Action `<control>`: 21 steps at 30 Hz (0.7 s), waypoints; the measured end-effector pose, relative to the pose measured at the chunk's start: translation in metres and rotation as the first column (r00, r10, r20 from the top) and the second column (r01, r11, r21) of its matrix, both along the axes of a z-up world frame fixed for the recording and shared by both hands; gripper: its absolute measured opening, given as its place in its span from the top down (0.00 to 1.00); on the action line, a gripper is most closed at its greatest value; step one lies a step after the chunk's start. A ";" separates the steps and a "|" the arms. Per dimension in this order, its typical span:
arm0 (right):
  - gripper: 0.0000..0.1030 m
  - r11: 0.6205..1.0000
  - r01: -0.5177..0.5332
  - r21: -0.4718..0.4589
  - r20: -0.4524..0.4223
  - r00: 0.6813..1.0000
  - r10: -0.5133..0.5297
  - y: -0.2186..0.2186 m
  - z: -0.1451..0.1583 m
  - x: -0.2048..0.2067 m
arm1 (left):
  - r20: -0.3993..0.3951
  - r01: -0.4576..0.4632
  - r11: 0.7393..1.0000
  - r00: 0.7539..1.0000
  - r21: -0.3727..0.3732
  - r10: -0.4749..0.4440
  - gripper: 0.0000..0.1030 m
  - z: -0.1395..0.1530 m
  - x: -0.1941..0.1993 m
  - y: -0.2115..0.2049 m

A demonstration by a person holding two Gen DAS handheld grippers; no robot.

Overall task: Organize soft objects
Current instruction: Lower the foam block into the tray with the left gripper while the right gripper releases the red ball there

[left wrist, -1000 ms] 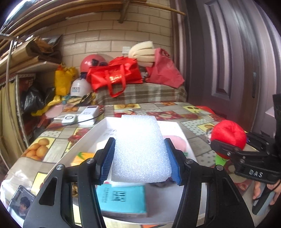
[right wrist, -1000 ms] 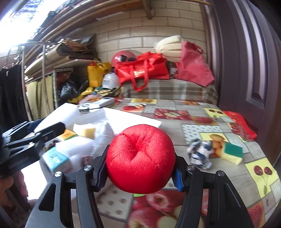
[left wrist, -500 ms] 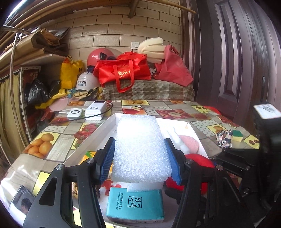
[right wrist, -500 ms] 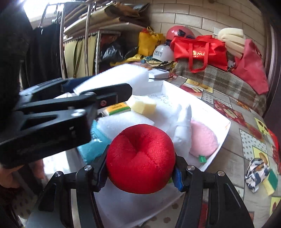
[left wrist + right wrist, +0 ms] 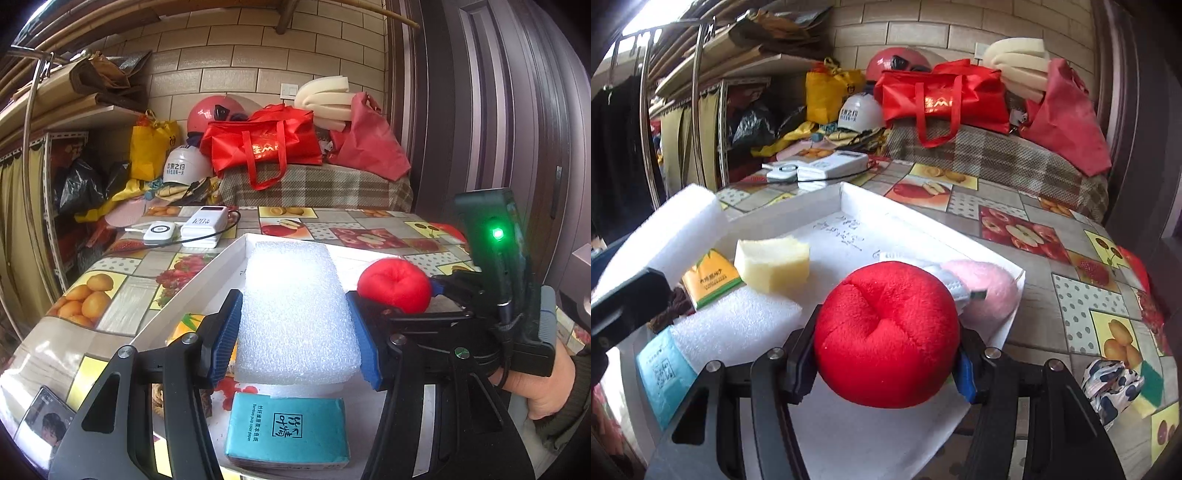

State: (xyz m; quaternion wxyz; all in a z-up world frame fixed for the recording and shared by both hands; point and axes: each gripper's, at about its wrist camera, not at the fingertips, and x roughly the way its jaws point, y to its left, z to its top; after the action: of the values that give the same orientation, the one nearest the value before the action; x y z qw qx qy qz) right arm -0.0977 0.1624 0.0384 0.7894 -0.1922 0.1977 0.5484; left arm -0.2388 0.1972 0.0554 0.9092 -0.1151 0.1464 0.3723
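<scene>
My left gripper (image 5: 293, 332) is shut on a white foam block (image 5: 295, 306) and holds it above the near end of the white tray (image 5: 207, 284). My right gripper (image 5: 886, 347) is shut on a red plush ball (image 5: 886, 332) over the tray's (image 5: 857, 195) near right part; the ball also shows in the left wrist view (image 5: 393, 282). In the tray lie a teal tissue pack (image 5: 288, 428), another white foam sheet (image 5: 738, 325), a yellow sponge (image 5: 772, 262), a yellow tissue pack (image 5: 711, 277) and a pink plush (image 5: 986, 288). The held foam block shows at left (image 5: 665, 236).
A patterned cloth bundle (image 5: 1112, 384) and a green-yellow sponge (image 5: 1148, 387) lie on the fruit-print tablecloth right of the tray. White power banks (image 5: 201, 230) with a cable lie beyond the tray. Red bags (image 5: 262, 147) and helmets crowd the back. A phone (image 5: 44, 428) lies at the near left.
My right gripper has carried the red ball from the table's right side over the tray. My left gripper has kept hold of the foam block, almost still.
</scene>
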 end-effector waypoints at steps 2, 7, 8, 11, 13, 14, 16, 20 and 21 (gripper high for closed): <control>0.42 1.000 -0.004 0.016 0.009 1.000 0.004 -0.003 0.002 -0.004 | 0.002 -0.004 1.000 1.000 -0.007 0.004 0.46 0.000 0.000 0.002; 0.42 0.998 -0.035 0.054 -0.002 0.999 0.036 -0.006 0.005 -0.015 | 0.046 -0.036 0.999 0.998 -0.021 0.037 0.46 0.000 -0.010 0.010; 0.42 0.997 -0.037 0.063 0.015 0.999 0.036 -0.008 0.006 -0.019 | 0.048 -0.051 0.999 0.998 -0.002 0.051 0.46 0.002 -0.011 0.009; 0.42 0.997 -0.042 0.066 0.054 0.998 0.039 -0.007 0.007 -0.026 | 0.053 -0.061 0.997 0.997 0.051 0.058 0.46 0.012 -0.009 0.008; 0.41 0.998 -0.034 0.060 0.049 0.998 0.032 -0.005 0.006 -0.025 | 0.066 -0.060 0.997 0.996 0.052 0.057 0.46 0.019 -0.004 0.012; 0.41 0.998 -0.029 0.060 0.042 0.999 0.027 -0.006 0.006 -0.023 | 0.069 -0.063 0.997 0.996 0.041 0.060 0.46 0.021 -0.001 0.017; 0.40 0.998 -0.022 0.053 0.023 1.000 0.021 -0.005 0.005 -0.019 | 0.043 -0.066 0.998 0.997 -0.005 0.066 0.45 0.020 0.011 0.031; 0.15 0.999 -0.006 0.037 0.013 1.000 0.005 -0.002 0.003 -0.015 | 0.003 -0.107 0.990 0.994 -0.094 0.108 0.37 0.004 0.023 0.049; 0.11 0.999 -0.003 0.039 0.016 1.000 0.002 -0.003 0.003 -0.016 | 0.040 -0.125 0.989 0.991 -0.076 0.129 0.18 0.007 0.017 0.046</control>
State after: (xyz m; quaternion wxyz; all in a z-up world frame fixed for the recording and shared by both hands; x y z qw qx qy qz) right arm -0.1137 0.1598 0.0415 0.7939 -0.1814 0.1803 0.5516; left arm -0.2218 0.2435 0.0623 0.8819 -0.1655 0.1320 0.4212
